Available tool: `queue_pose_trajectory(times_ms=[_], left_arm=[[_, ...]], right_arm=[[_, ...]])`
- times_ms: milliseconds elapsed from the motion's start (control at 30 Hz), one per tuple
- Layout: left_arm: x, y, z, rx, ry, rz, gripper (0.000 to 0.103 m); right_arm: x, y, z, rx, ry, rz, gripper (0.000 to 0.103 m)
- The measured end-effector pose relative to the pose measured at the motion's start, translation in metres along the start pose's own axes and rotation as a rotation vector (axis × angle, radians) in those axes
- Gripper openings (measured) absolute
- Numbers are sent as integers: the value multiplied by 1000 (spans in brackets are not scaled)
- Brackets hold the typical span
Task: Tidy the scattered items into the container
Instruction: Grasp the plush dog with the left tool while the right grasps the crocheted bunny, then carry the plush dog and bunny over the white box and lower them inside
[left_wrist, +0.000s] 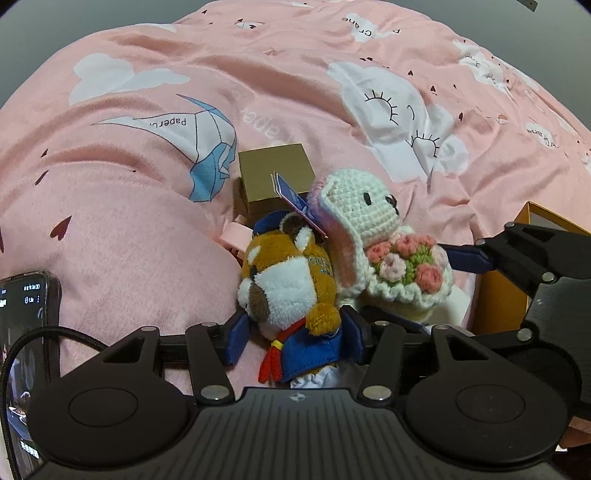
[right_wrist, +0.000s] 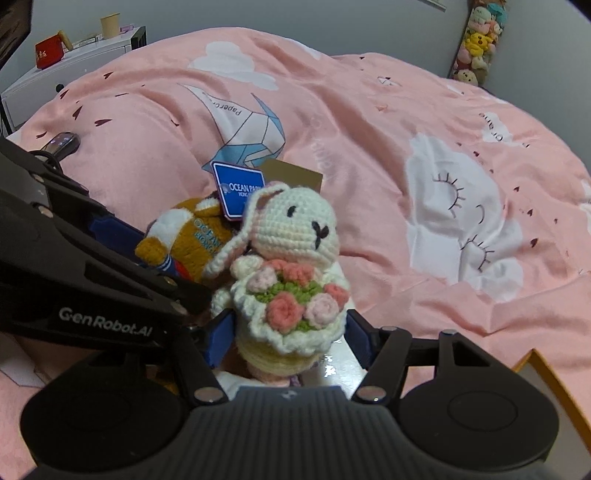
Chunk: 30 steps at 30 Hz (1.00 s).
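Note:
A brown and white plush animal (left_wrist: 291, 273) in a blue sailor outfit lies on the pink duvet (left_wrist: 147, 229) between the blue pads of my left gripper (left_wrist: 293, 336). A strip of duvet shows beside the left pad, so the jaws stand open around it. Next to it a cream crochet rabbit (right_wrist: 295, 229) with a flower bouquet stands upright, and my right gripper (right_wrist: 290, 339) is shut on its base. The plush animal (right_wrist: 192, 236) carries a blue tag. The orange container (left_wrist: 498, 299) sits at the right, with its rim (right_wrist: 546, 373) at the lower right in the right wrist view.
A small gold box (left_wrist: 273, 177) sits behind the toys, a pink clip (left_wrist: 236, 232) beside it. A phone (left_wrist: 26, 295) with a cable lies at the left. Something white (right_wrist: 340, 354) lies under the rabbit. A white cabinet (right_wrist: 74, 62) stands beyond the bed.

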<state>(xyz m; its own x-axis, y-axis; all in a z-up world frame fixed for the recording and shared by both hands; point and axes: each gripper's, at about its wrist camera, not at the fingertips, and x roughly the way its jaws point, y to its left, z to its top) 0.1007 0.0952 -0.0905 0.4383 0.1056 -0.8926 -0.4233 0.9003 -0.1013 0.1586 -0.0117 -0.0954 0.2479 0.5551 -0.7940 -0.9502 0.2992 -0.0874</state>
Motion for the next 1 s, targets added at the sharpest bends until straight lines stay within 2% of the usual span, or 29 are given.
queue_pose_trajectory(times_ms=[267,467,800,1000], left_arm=[[-3,2,-3,1,-11,-11,56],[-16,4,-8,-10,-41,-49,53],[-47,8,-10,-6,-144,-129,51],[-71,3,-6,32,-232,-175,50]], right_arm=[[-7,3,-3,35,-9,-18,56],[-26,0,-10,82,-44,-53,55],[-63,-15,-13,238,-155,-111,54],[-93,-17,-14,320,-244,-134,54]])
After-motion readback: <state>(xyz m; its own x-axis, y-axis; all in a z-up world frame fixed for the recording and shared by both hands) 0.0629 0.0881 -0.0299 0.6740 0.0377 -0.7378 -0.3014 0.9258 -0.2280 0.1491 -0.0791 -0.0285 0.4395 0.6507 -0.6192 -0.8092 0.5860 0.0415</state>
